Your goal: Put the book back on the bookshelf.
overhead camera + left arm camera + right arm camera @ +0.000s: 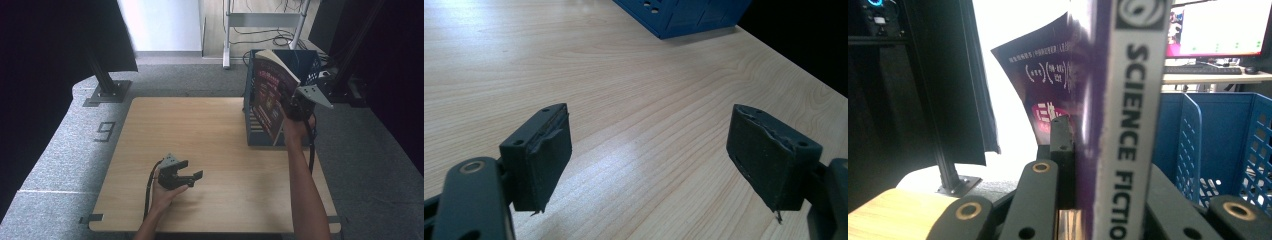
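Right hand-held gripper [296, 111] clamping book [271, 94], spine upright, tilted left

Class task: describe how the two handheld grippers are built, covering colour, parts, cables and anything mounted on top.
Both are black two-finger tools. The left gripper has flat rectangular fingers faced with dark, worn pads, frayed at the edges, and a black cable trailing back along the bare forearm. The right gripper has black linkage arms with brass-coloured pivot rings and carries a grey three-cornered plate on top.
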